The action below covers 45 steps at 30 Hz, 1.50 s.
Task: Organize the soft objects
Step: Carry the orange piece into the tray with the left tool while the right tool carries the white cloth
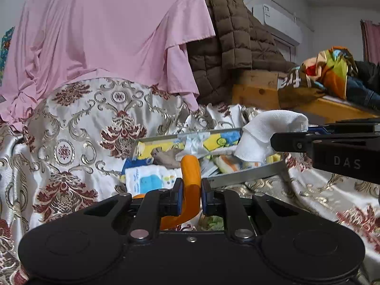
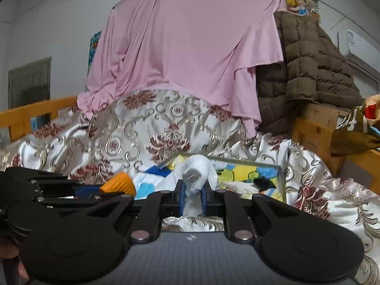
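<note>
My left gripper was clamped on an orange sock and my right gripper on a white sock, both above the clear storage box on the bed.

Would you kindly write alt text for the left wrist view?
The left gripper is shut on an orange sock above a clear box of folded cloths. From the right, the right gripper holds a white sock over the box, with a pink sheet draped behind.
</note>
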Tool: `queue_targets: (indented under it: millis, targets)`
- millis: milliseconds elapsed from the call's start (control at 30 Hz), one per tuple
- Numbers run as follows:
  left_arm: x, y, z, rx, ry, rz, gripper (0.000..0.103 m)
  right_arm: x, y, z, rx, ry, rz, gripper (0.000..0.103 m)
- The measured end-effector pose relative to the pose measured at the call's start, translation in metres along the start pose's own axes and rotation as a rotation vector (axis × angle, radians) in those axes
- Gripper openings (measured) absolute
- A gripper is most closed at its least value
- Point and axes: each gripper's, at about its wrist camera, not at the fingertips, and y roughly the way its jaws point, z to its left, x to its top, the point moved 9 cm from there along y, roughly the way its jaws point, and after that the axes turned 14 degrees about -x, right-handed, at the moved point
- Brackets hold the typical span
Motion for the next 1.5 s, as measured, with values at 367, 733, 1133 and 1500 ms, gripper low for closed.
queue_targets:
  millis: [367,733,1133,1500]
  targets:
    - [0.039,-0.035,-0.018,0.009,-0.028,-0.098,0.016,0.024,-0.022,-0.015,0.002,0.058,-0.068,0.015]
    - [0.086,-0.009,0.011,-0.071,-0.206,-0.132,0.016,0.025,0.03,-0.043,-0.005,0.122,-0.08,0.015]
    - [0.138,0.145,0.057,-0.152,-0.416,-0.095,0.018,0.007,0.161,-0.107,-0.083,0.319,0.069,0.016]
    - [0.12,0.252,0.059,-0.116,-0.388,0.045,0.019,-0.012,0.234,-0.127,-0.082,0.453,0.163,0.016]
